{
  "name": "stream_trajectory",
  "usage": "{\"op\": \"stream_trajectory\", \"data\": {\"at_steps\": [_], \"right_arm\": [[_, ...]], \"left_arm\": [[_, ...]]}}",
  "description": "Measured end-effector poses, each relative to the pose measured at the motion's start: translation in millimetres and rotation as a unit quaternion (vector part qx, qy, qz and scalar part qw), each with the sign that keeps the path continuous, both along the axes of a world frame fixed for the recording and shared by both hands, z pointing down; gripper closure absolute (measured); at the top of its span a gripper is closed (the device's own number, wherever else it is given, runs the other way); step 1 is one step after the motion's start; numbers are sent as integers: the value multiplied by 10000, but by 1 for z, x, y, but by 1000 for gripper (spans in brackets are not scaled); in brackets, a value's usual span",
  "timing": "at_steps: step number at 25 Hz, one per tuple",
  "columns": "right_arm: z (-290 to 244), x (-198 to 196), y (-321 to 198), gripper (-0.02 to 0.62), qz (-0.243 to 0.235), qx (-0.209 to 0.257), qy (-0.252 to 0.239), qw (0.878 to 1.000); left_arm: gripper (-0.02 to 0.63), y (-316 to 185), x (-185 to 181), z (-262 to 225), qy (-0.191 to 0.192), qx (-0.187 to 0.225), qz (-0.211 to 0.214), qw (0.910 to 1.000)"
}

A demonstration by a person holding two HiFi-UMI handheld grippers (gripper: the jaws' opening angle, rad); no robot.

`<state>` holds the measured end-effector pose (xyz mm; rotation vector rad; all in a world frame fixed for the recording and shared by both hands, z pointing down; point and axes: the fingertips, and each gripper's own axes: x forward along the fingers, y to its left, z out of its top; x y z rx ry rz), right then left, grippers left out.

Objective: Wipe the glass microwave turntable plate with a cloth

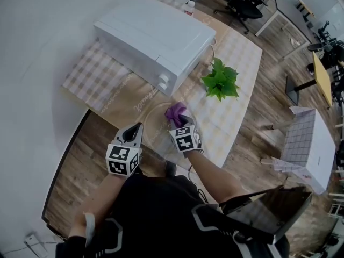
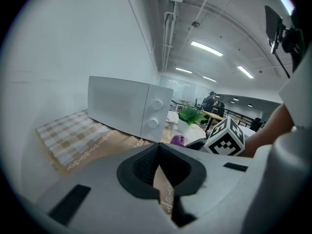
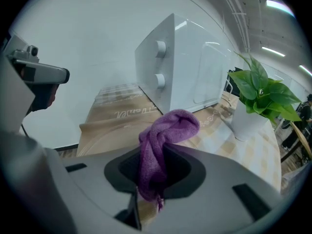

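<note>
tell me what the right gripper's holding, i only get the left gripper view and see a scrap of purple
Observer: The right gripper is shut on a purple cloth, bunched above its jaws.
Operator: where's the glass plate, can't spot it here
Observer: In the head view the glass turntable plate lies in front of the microwave, with the cloth held over it.
Operator: and my left gripper
Observer: From above, the left gripper sits at the plate's left rim; contact cannot be judged.
</note>
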<state>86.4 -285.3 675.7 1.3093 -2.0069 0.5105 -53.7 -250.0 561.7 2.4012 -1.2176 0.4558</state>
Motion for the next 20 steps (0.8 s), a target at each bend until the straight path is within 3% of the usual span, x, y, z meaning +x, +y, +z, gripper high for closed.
{"op": "stream_trajectory", "data": {"at_steps": [20], "right_arm": [[1,-62,50,505,-658,-249,-107,9975]], "left_arm": [[604,20,-29,-1,1,43,-279,9996]]}}
